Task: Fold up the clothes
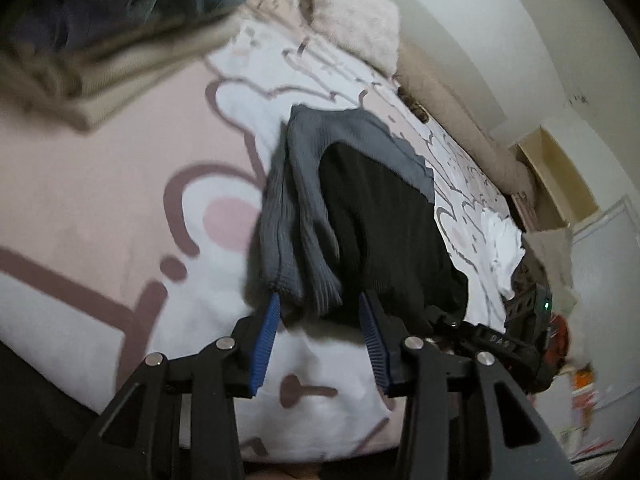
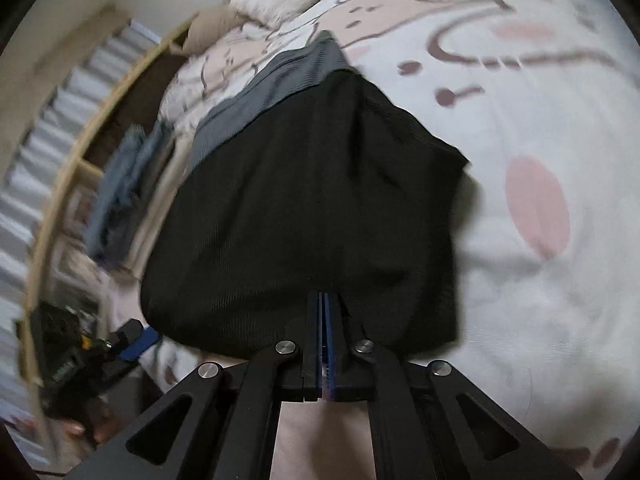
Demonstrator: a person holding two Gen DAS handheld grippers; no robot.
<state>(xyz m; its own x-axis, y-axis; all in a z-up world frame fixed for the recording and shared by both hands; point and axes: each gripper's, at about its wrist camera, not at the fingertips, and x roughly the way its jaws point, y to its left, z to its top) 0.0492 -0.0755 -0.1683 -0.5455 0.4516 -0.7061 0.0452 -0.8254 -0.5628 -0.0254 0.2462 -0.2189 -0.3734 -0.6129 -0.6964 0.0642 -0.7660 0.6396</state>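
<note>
My left gripper (image 1: 320, 308) is spread wide, nothing pinched, at the grey ribbed knit edge (image 1: 288, 216). Black ribbed knit garment (image 2: 304, 208) hangs over the pink cartoon-print bedspread (image 2: 540, 120); right gripper (image 2: 325, 300) clenched on its hem. I'd keep that pinch firm and lay it flat.

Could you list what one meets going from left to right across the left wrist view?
Stack of folded clothes → pink cartoon-print bedspread → grey ribbed garment → black garment → crumpled white cloth → right gripper.
</note>
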